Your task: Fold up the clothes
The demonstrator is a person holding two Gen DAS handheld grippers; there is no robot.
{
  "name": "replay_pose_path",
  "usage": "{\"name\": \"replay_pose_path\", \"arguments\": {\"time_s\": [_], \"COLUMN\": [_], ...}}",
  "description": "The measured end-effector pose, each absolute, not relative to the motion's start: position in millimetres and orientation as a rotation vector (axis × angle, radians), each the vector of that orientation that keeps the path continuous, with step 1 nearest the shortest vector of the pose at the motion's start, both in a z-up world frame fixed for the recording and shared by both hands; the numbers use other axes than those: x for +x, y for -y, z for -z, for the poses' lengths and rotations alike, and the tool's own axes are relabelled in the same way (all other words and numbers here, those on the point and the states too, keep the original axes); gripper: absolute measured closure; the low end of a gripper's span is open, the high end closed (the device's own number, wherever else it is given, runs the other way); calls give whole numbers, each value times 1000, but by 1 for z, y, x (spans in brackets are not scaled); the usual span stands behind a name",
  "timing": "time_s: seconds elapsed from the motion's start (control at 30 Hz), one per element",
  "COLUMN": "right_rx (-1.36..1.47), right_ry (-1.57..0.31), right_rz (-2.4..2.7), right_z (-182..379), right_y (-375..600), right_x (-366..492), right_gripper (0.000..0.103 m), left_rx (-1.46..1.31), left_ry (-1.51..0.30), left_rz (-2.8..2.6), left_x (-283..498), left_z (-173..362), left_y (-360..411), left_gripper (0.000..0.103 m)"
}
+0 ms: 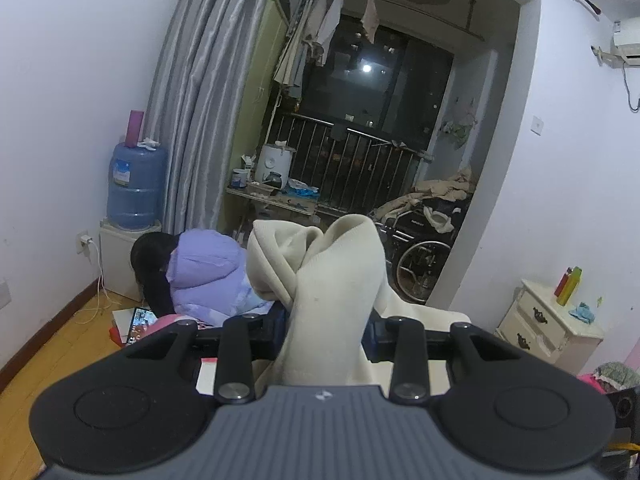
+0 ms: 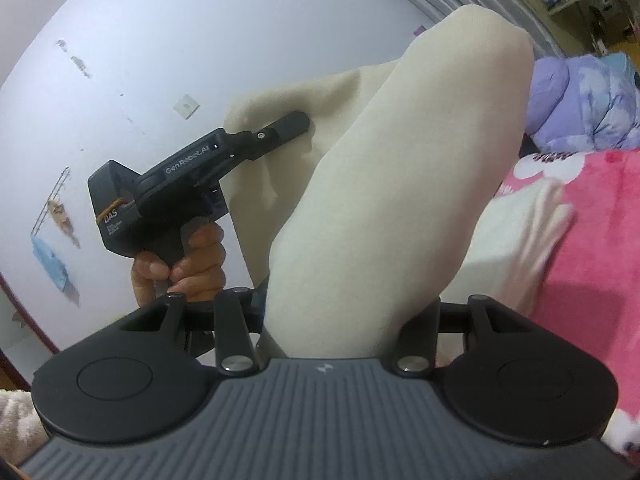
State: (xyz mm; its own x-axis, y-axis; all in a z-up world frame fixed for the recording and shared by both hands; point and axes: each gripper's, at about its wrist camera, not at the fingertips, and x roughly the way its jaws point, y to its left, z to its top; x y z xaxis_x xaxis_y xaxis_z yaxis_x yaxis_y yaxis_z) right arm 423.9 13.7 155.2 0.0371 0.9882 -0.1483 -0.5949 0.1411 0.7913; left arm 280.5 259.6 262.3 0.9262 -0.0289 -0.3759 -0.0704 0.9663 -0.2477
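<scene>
A cream knit garment [image 1: 320,272] is held up in the air by both grippers. In the left wrist view it bunches up between the fingers of my left gripper [image 1: 326,320], which is shut on it and whose fingertips are hidden by the cloth. In the right wrist view a thick fold of the garment [image 2: 392,184] rises out of my right gripper [image 2: 348,312], which is shut on it. That view also shows the left gripper [image 2: 294,122], held by a hand [image 2: 192,264], pinching the garment's far edge. The garment's lower part drapes onto the pink bed cover [image 2: 592,240].
A person in a purple puffer jacket [image 1: 208,276] crouches on the floor ahead by a lit tablet [image 1: 140,320]. A water dispenser [image 1: 136,188] and grey curtain [image 1: 200,92] stand left, a wheelchair [image 1: 424,260] by the balcony, a cream nightstand [image 1: 548,320] right.
</scene>
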Motion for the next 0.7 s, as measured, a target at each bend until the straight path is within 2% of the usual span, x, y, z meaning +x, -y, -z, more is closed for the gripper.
{"name": "replay_pose_path", "arguments": {"time_s": [0.37,0.53,0.7], "right_rx": [709,710,701], "right_ry": [-875,-989,-1026], "right_rz": [-1271,-1202,-1224], "right_z": [-112,-102,-112], "right_y": [-184,-232,-277], "right_x": [424,415,400], "right_gripper": [57,57,57], "left_rx": [-323,-403,-450], "left_ry": [-431,-487,-501], "left_rz": [12,-25,-71], "left_x": [310,310,296], "left_z": [-199,-158,-137], "left_y": [-426,-474,-506], "left_gripper": [66,66,66]}}
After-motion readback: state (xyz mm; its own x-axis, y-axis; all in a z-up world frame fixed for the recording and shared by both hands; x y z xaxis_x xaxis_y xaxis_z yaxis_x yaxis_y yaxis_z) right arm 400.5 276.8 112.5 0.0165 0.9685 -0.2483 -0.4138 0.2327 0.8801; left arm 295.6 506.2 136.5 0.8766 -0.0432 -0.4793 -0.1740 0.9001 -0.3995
